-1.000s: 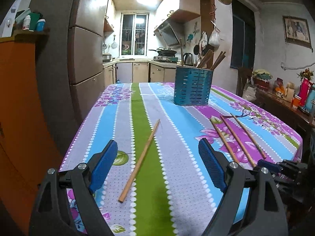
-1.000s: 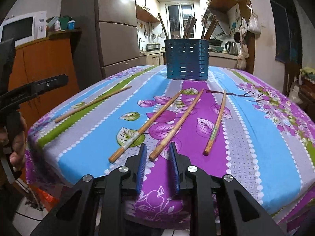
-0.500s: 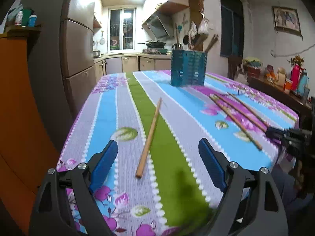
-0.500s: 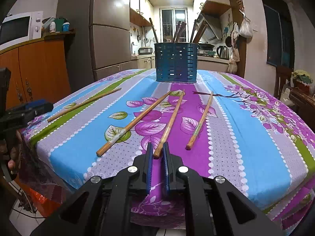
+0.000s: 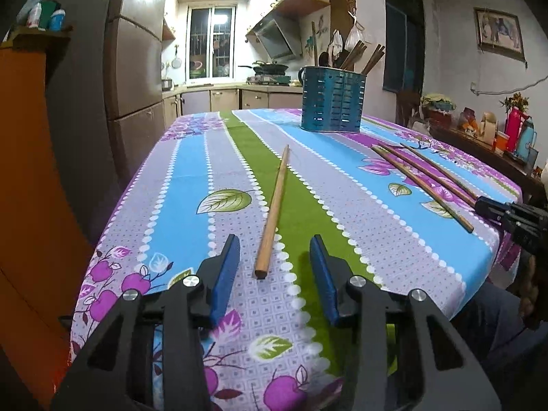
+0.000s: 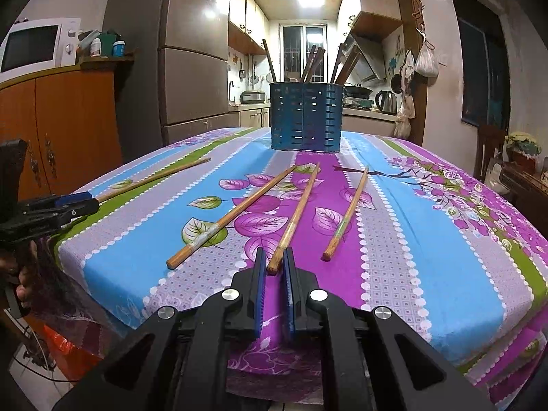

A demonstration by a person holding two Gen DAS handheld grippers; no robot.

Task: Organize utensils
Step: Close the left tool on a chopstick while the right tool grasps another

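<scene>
Presently we find the left gripper (image 5: 274,257) with its blue pads spread well apart, poised low over the near edge of the table (image 5: 191,178). Between the pads, not touched by either, lies the butt end of a single chopstick (image 5: 274,209), which rests flat along the green stripe of the cloth and points away toward the holder.

We find the right gripper (image 6: 274,267) with its pads drawn nearly together, a narrow gap remaining. The near end of the middle chopstick (image 6: 298,212) sits at that gap, at the pad tips; we cannot tell whether the pads actually press on it. To its left lies the left chopstick (image 6: 233,215), angled with its far tip converging on the middle one. To its right lies the right chopstick (image 6: 347,214), apart from the others. All three rest flat on the purple and blue bands.

Beyond them, at the far end of the table, a blue slotted utensil holder (image 6: 306,118) stands upright with several dark sticks leaning out of its top.

Outward, we note a refrigerator (image 6: 191,68) behind the table on the left and a microwave (image 6: 37,48) on an orange cabinet (image 6: 58,130).
</scene>
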